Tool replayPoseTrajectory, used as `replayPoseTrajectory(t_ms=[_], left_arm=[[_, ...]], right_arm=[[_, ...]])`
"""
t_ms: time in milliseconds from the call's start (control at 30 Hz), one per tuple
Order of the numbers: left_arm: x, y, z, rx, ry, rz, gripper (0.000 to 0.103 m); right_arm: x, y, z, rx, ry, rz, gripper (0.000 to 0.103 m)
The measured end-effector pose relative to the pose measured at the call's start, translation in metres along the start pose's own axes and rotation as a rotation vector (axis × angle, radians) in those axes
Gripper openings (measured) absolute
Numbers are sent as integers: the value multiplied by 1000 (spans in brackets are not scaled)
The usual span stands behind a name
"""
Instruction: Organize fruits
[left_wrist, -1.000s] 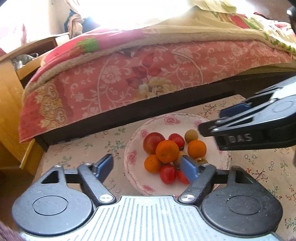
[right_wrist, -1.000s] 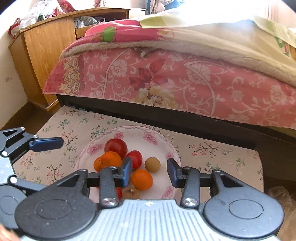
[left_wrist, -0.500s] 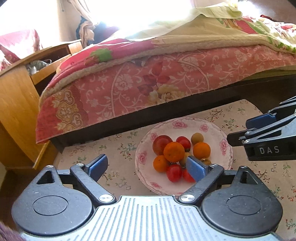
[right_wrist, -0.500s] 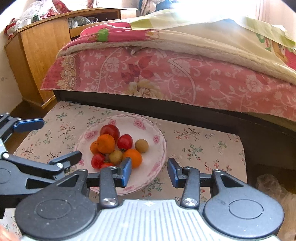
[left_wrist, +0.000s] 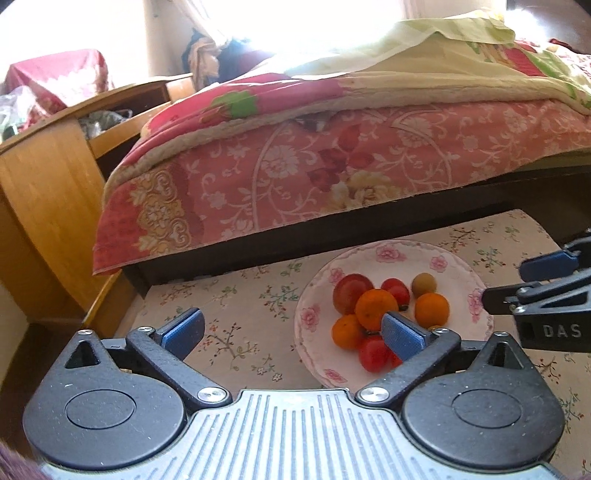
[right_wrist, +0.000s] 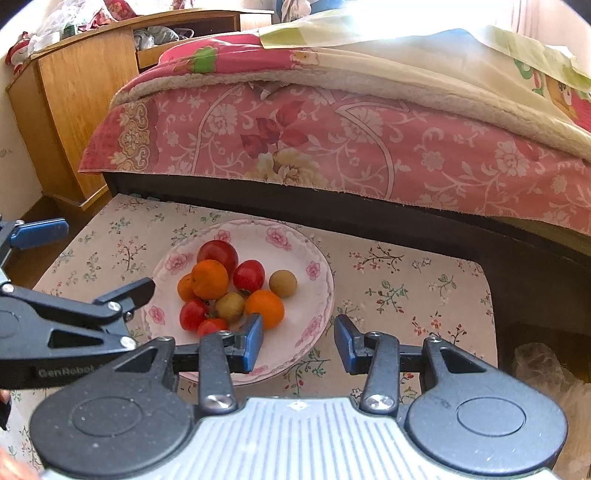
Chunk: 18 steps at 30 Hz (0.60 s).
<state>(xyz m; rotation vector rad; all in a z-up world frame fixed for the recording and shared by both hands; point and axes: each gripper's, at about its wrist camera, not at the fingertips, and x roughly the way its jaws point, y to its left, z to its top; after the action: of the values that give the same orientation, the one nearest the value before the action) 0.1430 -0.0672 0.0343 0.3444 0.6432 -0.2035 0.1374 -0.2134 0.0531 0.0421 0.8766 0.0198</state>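
A white plate with a pink floral rim (left_wrist: 458, 266) (right_wrist: 295, 236) sits on a flowered tablecloth and holds a pile of fruit: oranges (right_wrist: 209, 278) (left_wrist: 376, 308), red tomatoes (right_wrist: 248, 276) and small brown round fruits (right_wrist: 282, 283). My left gripper (left_wrist: 291, 332) hovers at the plate's near left side, its jaws opening wide with nothing gripped. It also shows at the left of the right wrist view (right_wrist: 92, 258). My right gripper (right_wrist: 298, 341) hangs over the plate's near rim, open by a narrow gap and empty. From the left wrist view, the right gripper (left_wrist: 517, 280) enters at the right edge.
A bed with a pink floral quilt (right_wrist: 332, 140) and a dark frame (left_wrist: 332, 236) runs right behind the table. At the left stands a wooden cabinet (left_wrist: 44, 206). A clear plastic bag (right_wrist: 535, 365) lies past the table's right edge.
My left gripper's jaws have spread wider, and its view has swung so the plate sits further right. My right gripper has drawn back from the fruit towards the near rim.
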Motion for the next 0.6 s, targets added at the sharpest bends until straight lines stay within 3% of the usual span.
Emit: replayPoseTrajectory(t_ms=[600], left_arm=[[0, -1, 1, -46, 43, 15, 103]], right_arm=[[-4, 0, -3, 9, 8, 3, 45]])
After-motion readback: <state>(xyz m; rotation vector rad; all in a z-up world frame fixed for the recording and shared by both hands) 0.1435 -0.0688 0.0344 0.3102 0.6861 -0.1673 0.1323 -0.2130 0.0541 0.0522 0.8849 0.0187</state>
